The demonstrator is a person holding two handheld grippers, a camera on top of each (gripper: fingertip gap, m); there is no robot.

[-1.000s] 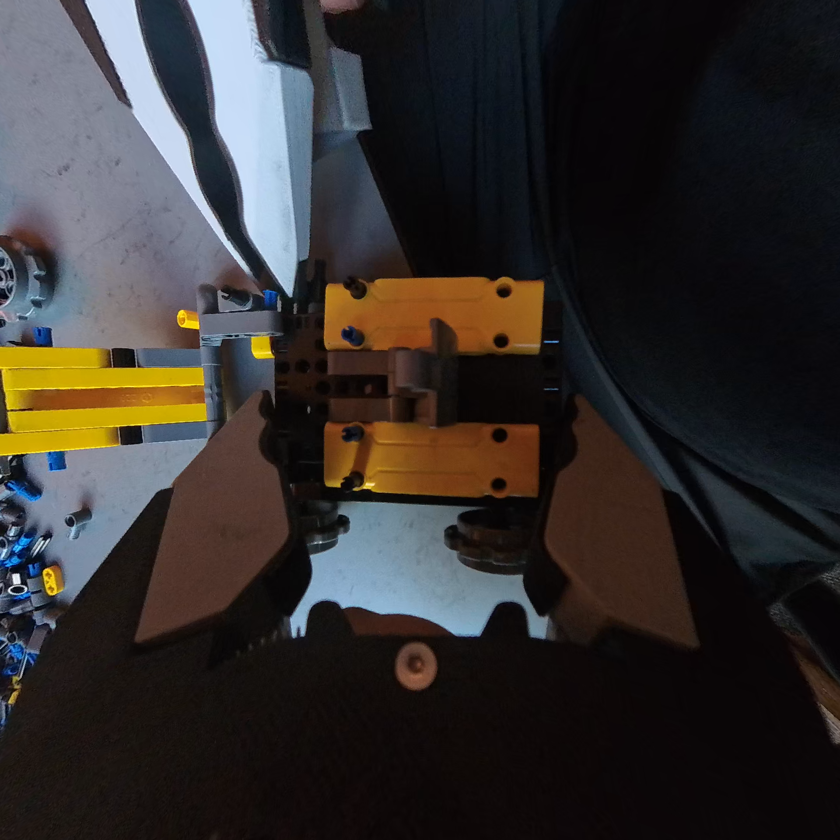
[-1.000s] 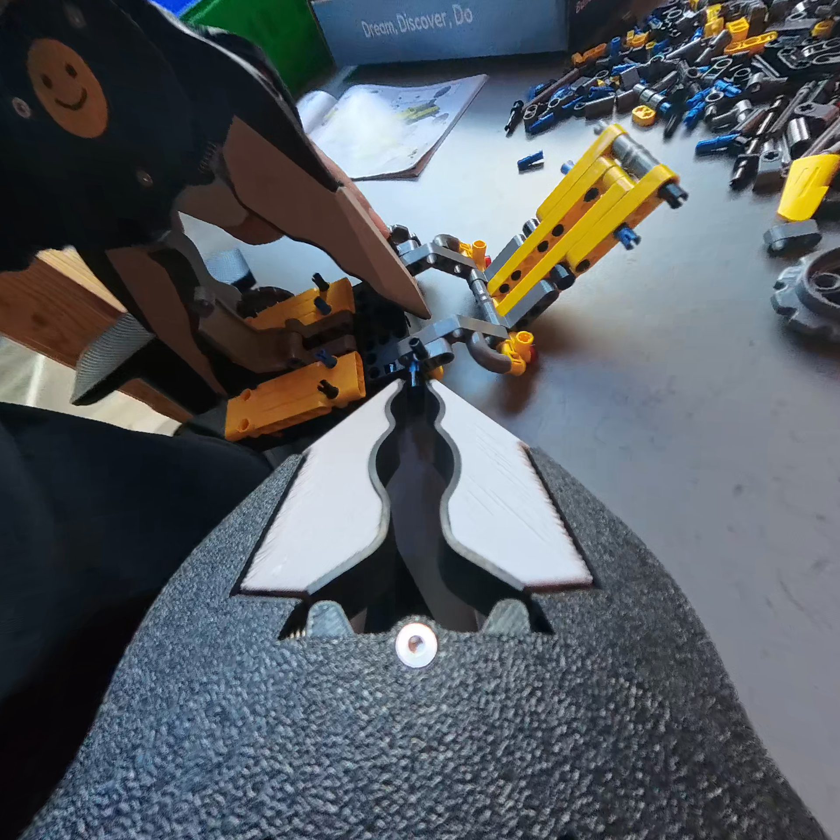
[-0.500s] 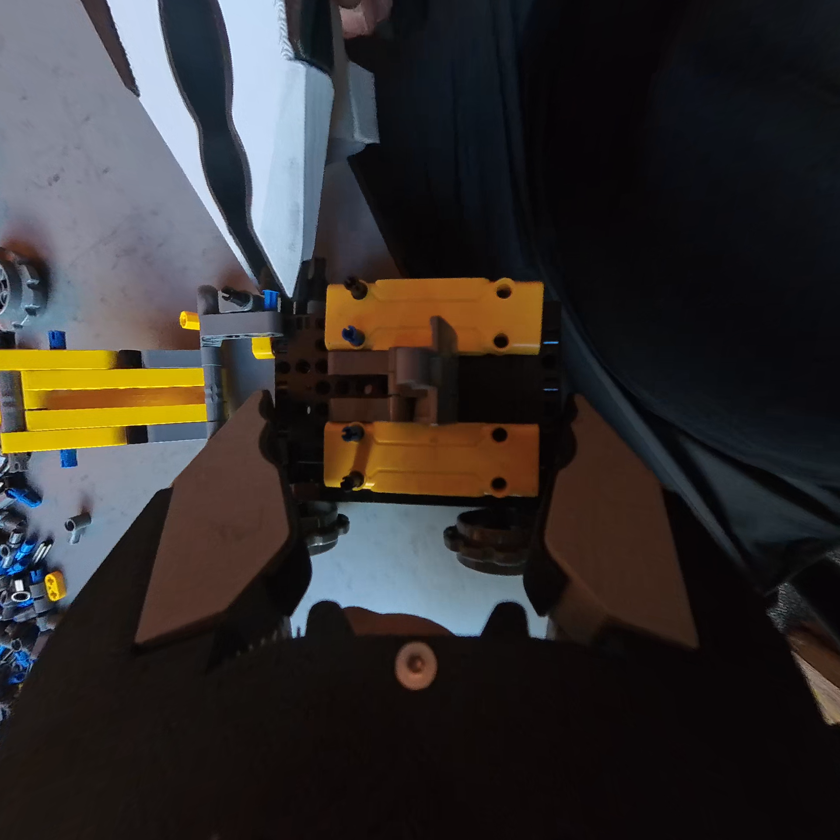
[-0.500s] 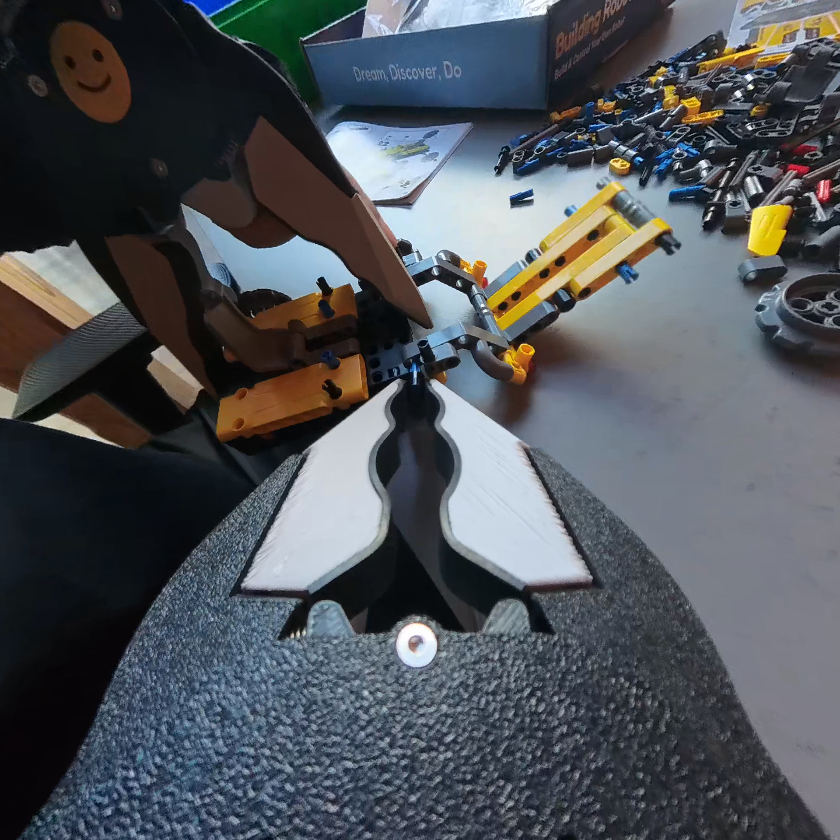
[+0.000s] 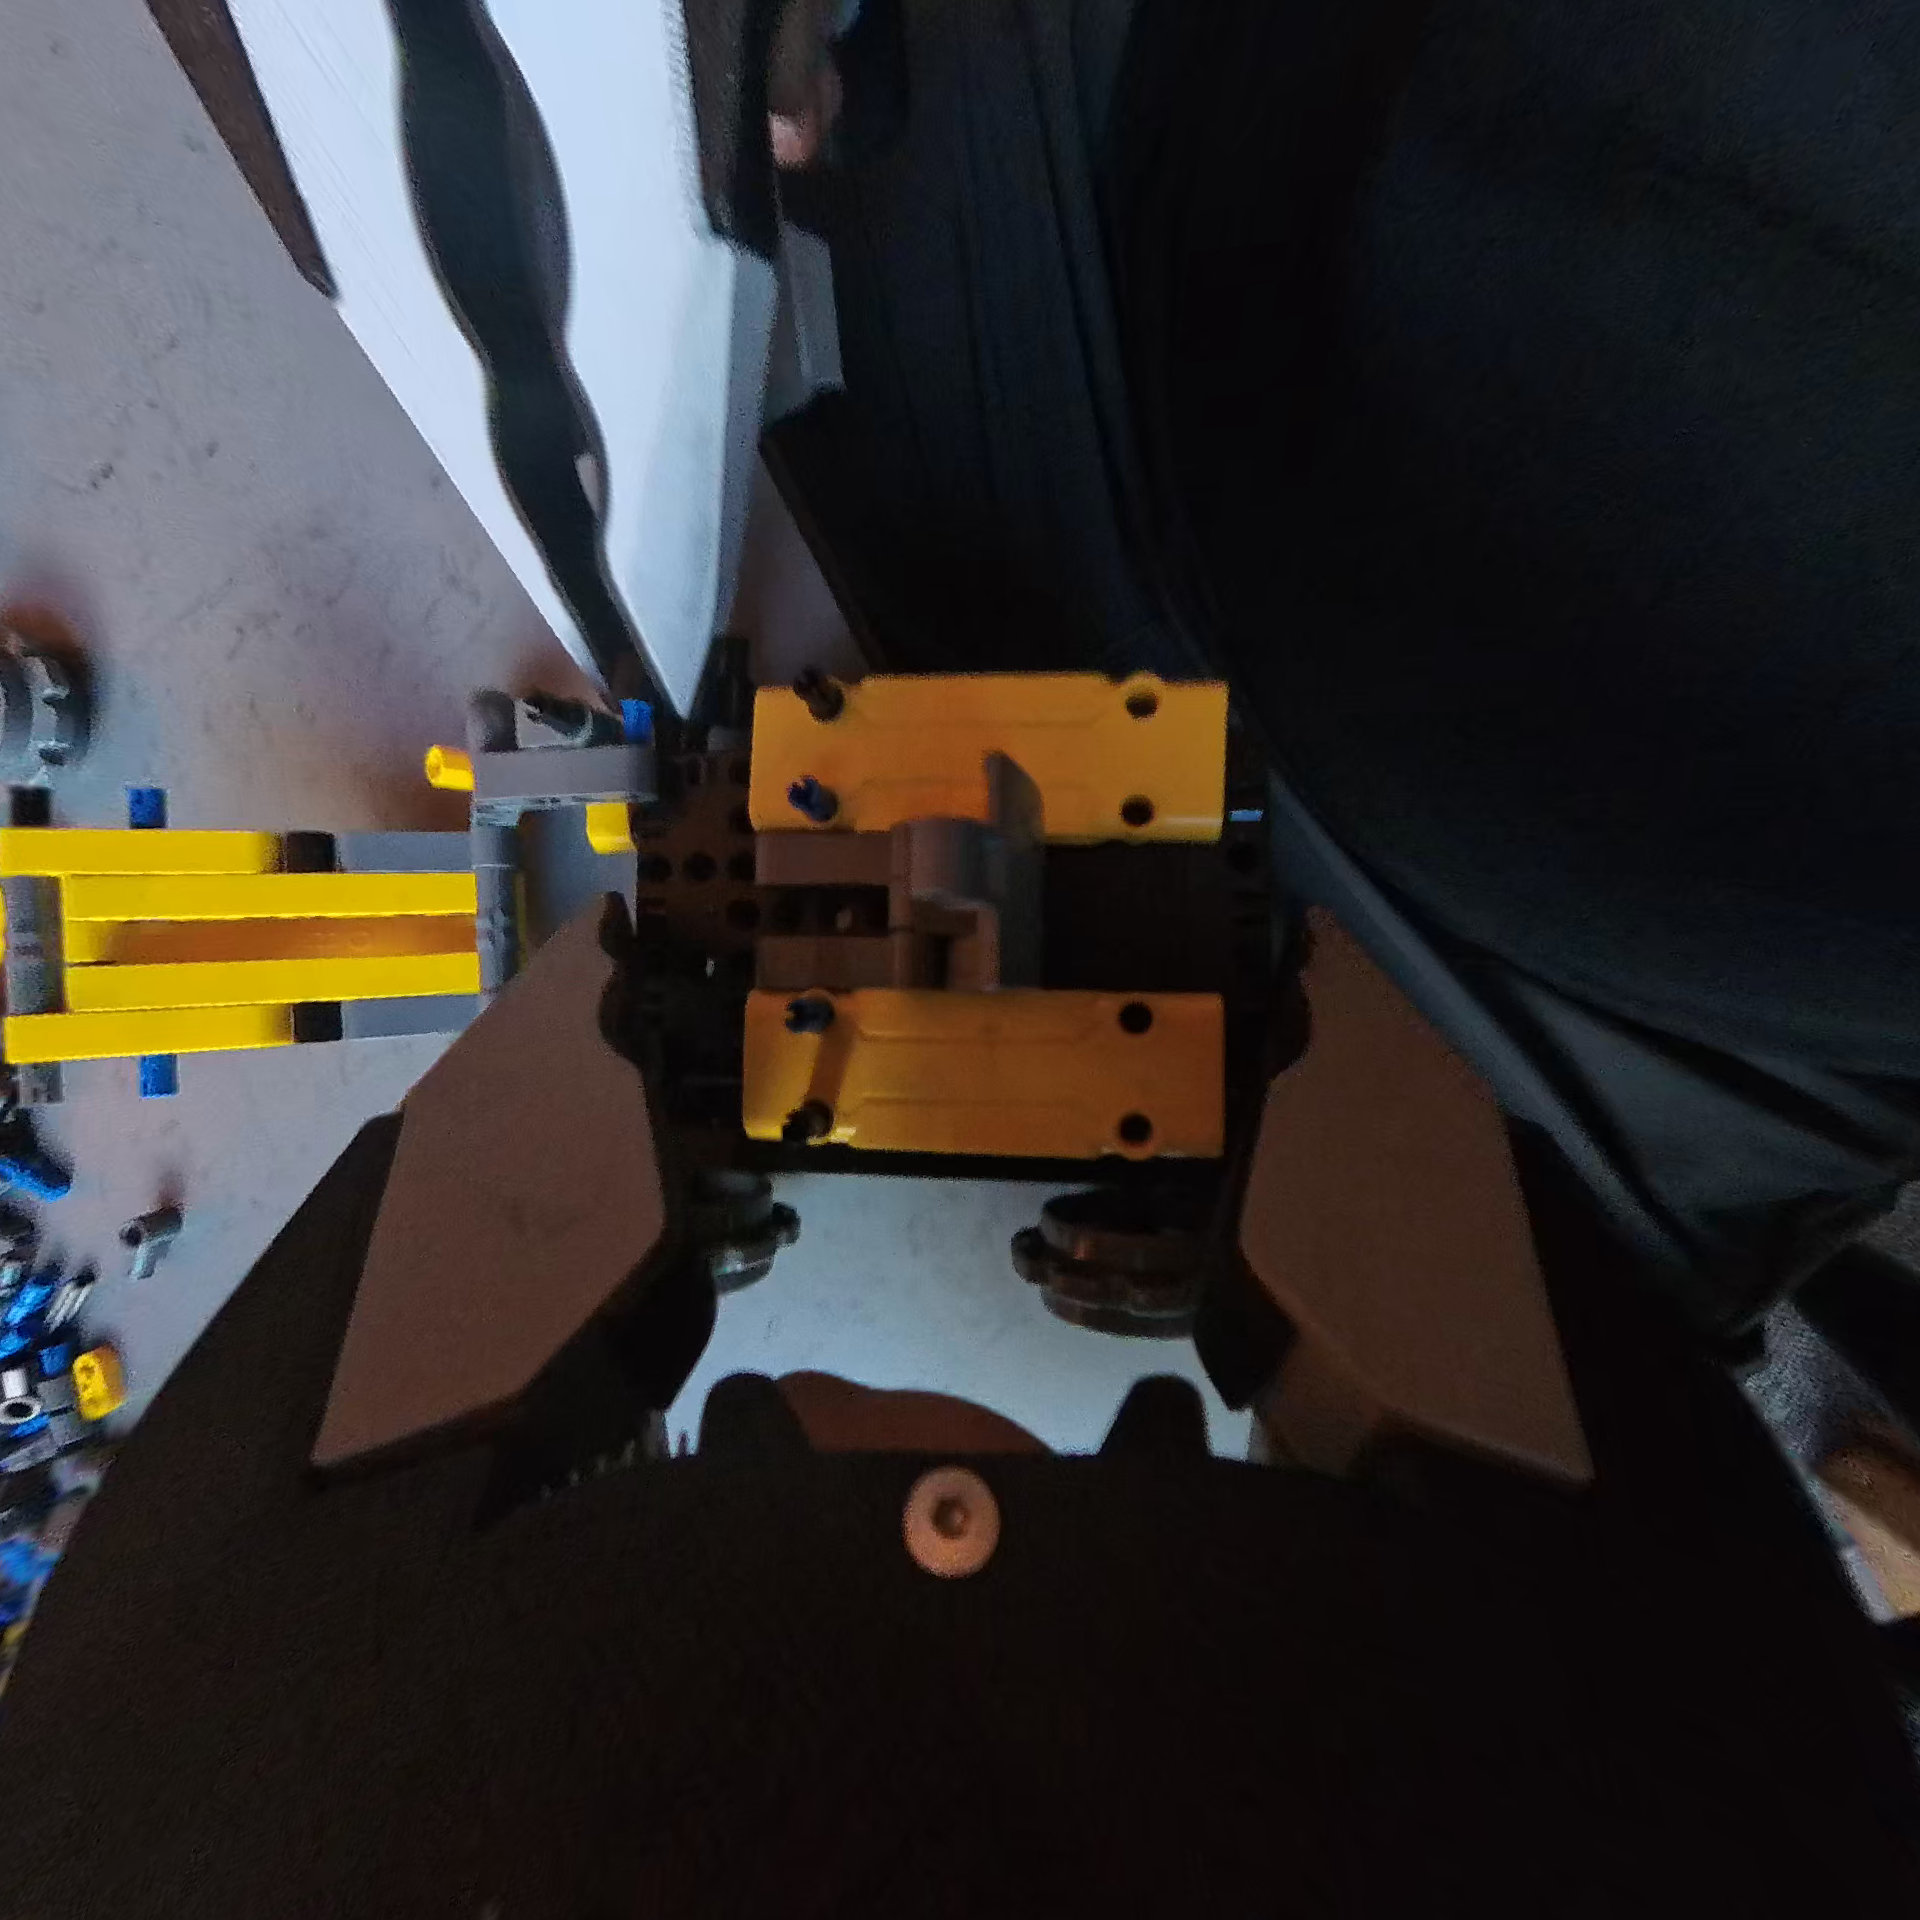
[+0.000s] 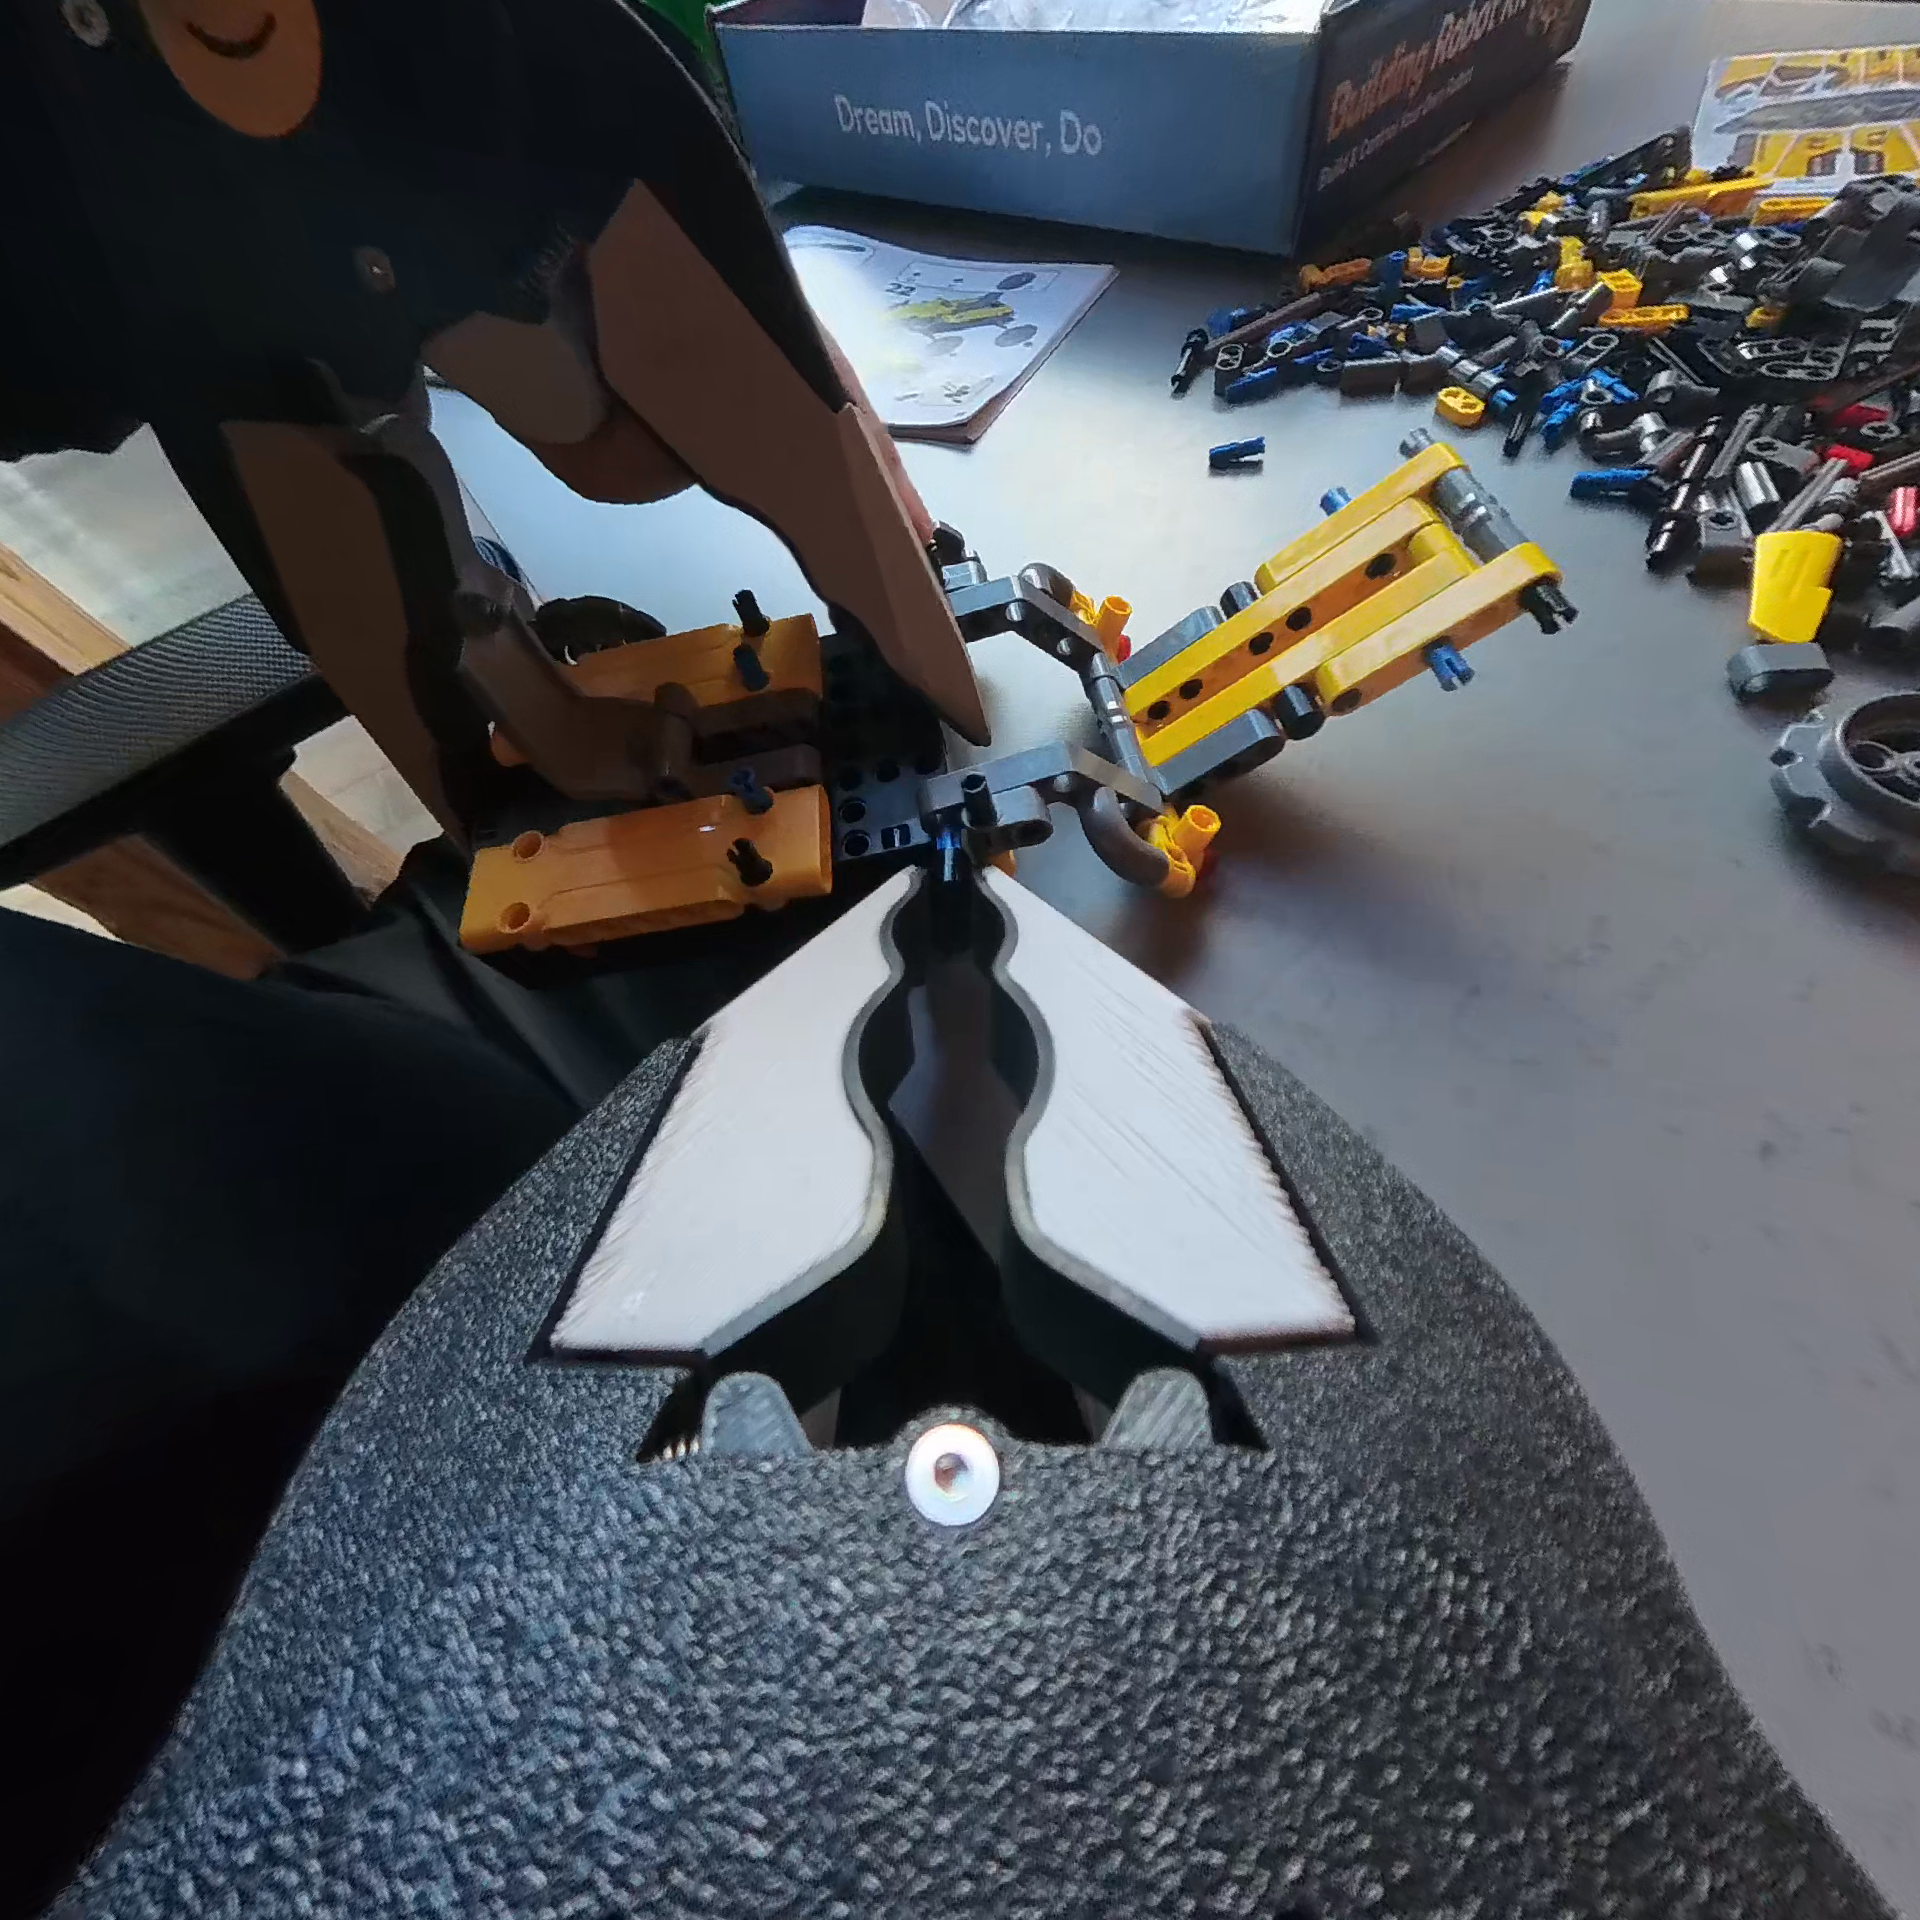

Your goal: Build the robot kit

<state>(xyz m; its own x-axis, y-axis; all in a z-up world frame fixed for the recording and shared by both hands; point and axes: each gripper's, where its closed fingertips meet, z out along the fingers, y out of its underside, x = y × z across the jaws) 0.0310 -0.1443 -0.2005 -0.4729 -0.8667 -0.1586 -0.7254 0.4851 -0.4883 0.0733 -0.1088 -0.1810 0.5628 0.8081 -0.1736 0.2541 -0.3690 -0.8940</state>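
My left gripper [image 5: 961, 935] is shut on a black and yellow brick model [image 5: 987, 904], with one brown finger on each side of its body. The model's yellow arm [image 5: 239, 935] reaches left over the grey table. My right gripper [image 6: 948, 883] is shut on a small blue pin [image 6: 948, 857] at the grey beam [image 6: 987, 805] on the model's front corner. In the left wrist view its white fingers [image 5: 644, 416] come down from the upper left. In the right wrist view the left gripper [image 6: 727, 468] straddles the model [image 6: 644, 873], whose yellow arm [image 6: 1340, 613] lies on the table.
A blue-grey box [image 6: 1039, 114] stands at the back, with a booklet [image 6: 945, 322] in front of it. A heap of loose parts [image 6: 1662, 312] fills the back right. A grey gear wheel [image 6: 1860, 779] lies at the right. A person in dark clothes [image 5: 1507, 520] sits close by.
Both views have shifted a little, and more of the box and parts heap shows in the right wrist view. Both grips are unchanged.
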